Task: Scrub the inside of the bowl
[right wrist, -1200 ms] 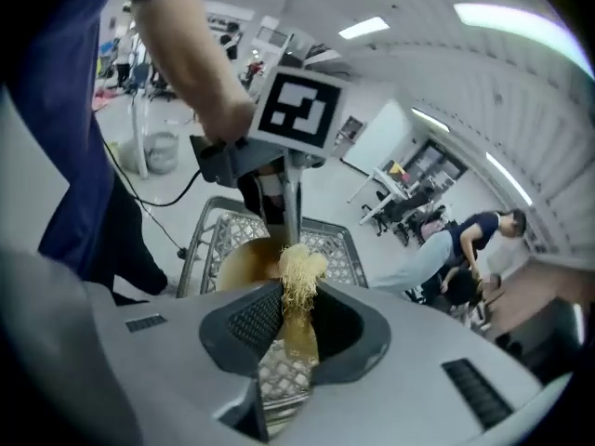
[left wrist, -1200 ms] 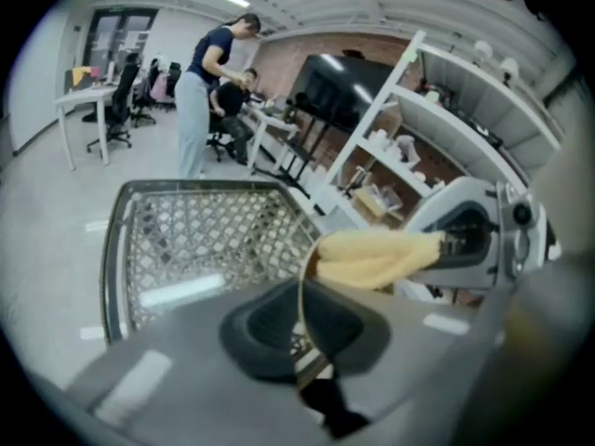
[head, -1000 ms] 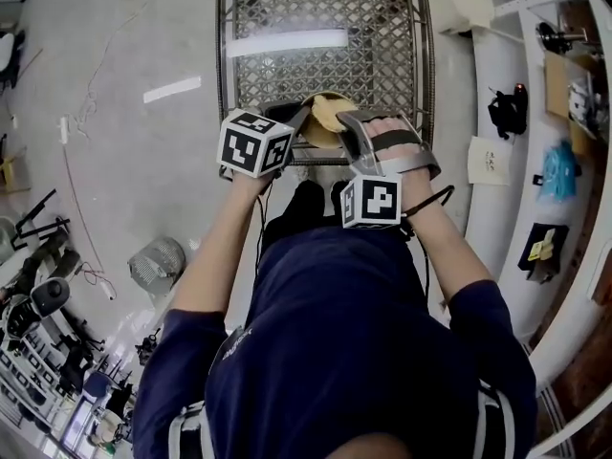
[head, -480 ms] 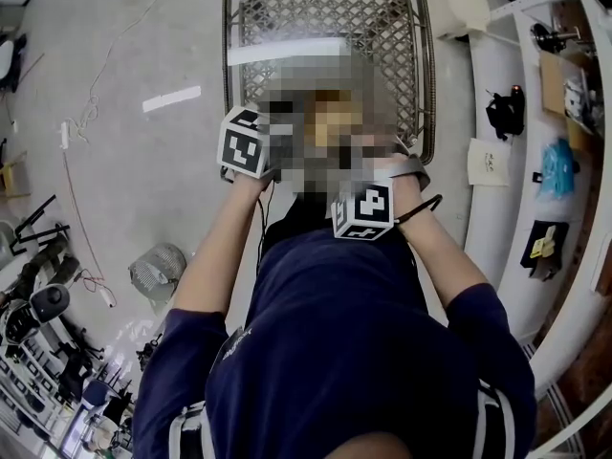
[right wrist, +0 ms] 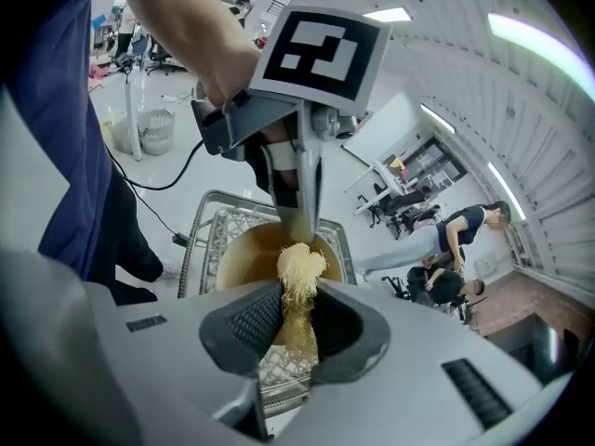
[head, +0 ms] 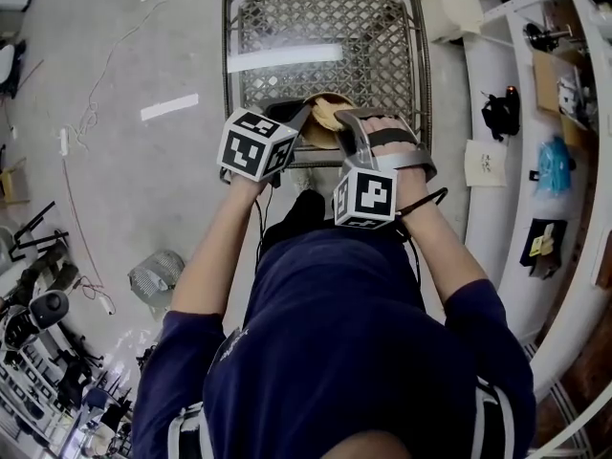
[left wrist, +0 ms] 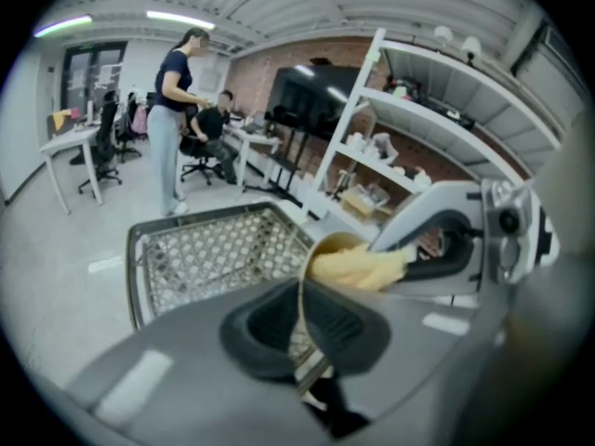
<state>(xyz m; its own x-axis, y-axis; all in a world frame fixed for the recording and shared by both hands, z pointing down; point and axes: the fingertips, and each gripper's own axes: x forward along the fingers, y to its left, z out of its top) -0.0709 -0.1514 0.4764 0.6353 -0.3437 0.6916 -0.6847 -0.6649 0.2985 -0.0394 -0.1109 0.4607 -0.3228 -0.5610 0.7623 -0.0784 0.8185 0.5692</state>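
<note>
A brown bowl (head: 330,134) is held on edge over a wire basket (head: 325,36). My left gripper (head: 298,119) is shut on the bowl's thin rim (left wrist: 300,295), which runs between its pads. My right gripper (head: 344,122) is shut on a yellow fibrous scrubber (right wrist: 299,266). The scrubber (left wrist: 358,266) presses against the inside of the bowl (right wrist: 244,254). In the right gripper view the left gripper (right wrist: 302,214) comes down onto the bowl's far rim from above. Most of the bowl is hidden behind both grippers in the head view.
The metal basket's rim (right wrist: 195,235) lies right under the bowl. White curved shelving (head: 497,113) with small items runs along the right. A round mesh bin (head: 153,266) and cables lie on the floor at left. People (left wrist: 177,119) stand at desks far behind.
The right gripper drew back a little toward the body, then moved forward again with the scrubber against the bowl. The left gripper and the bowl have hardly moved.
</note>
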